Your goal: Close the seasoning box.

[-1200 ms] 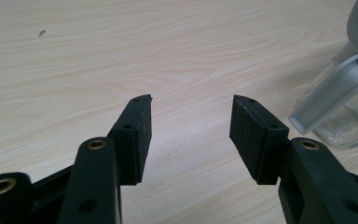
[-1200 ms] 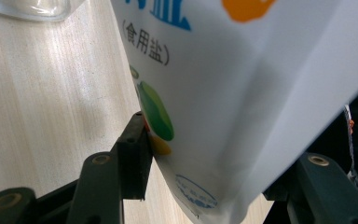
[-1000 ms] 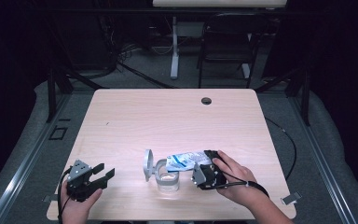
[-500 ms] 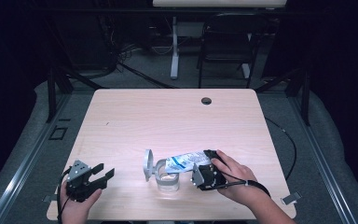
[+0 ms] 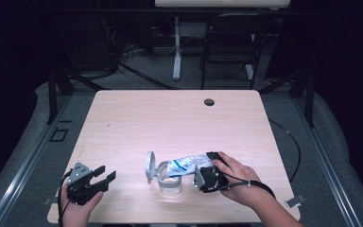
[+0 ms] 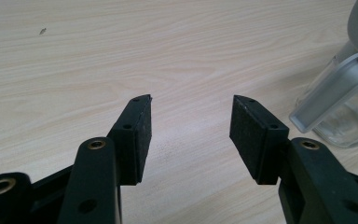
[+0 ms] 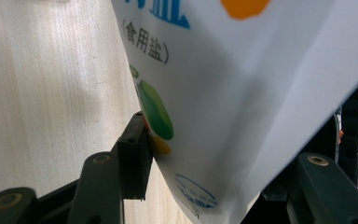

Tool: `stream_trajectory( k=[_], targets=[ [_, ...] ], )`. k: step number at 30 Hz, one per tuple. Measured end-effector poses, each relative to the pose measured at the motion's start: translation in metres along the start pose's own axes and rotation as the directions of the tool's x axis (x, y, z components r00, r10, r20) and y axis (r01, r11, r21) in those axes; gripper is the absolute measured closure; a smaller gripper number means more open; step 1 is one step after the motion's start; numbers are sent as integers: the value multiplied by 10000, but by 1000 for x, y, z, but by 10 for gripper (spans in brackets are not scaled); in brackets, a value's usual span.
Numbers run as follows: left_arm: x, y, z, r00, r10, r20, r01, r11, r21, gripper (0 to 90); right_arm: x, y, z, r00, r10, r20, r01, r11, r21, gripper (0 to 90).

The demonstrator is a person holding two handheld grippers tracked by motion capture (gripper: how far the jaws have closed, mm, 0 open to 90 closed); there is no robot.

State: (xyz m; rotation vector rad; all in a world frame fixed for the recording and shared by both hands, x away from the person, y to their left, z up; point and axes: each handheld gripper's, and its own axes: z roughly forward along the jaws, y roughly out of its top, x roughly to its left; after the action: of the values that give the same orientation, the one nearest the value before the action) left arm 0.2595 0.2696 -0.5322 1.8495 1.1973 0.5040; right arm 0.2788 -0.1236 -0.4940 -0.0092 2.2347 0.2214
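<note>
The table (image 5: 137, 118) is a pale wood top, bare over most of its far half, with a small round dark hole (image 5: 209, 101) near the middle of its far edge.

Near the middle of the near edge stands a clear jar (image 5: 169, 178) with a grey hinged lid (image 5: 150, 166) swung open and standing up on the jar's left side. In the left gripper view the jar (image 6: 342, 112) and its grey rim sit at the right, well apart from the pads.

A white salt bag (image 5: 186, 165) with blue print lies tilted over the jar's mouth, its left end above the opening and its right end in the right claw. In the right gripper view the bag (image 7: 242, 93) shows Chinese print, green and orange marks and a blue round seal near its lower corner.

The right claw (image 5: 207, 176), in the person's right hand (image 5: 234, 177), is just right of the jar near the near edge. Its jaws are clamped wide on the bag's end, one pad (image 7: 137, 149) pressed against the bag's side.

The left claw (image 5: 105, 174), in the left hand (image 5: 78, 201), sits at the near left corner, pointing towards the jar. Its jaws are apart with only bare table between them, as the left gripper view (image 6: 191, 135) shows.
</note>
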Motion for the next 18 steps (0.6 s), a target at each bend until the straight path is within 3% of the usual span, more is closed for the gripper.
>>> stream_trajectory(
  k=[18],
  targets=[
    [0, -1, -1, 10000, -18, -1, 18, 10000, -45, 490, -1, 8, -2, 9967, -806, 55, 801, 9942, 716, 470]
  ],
)
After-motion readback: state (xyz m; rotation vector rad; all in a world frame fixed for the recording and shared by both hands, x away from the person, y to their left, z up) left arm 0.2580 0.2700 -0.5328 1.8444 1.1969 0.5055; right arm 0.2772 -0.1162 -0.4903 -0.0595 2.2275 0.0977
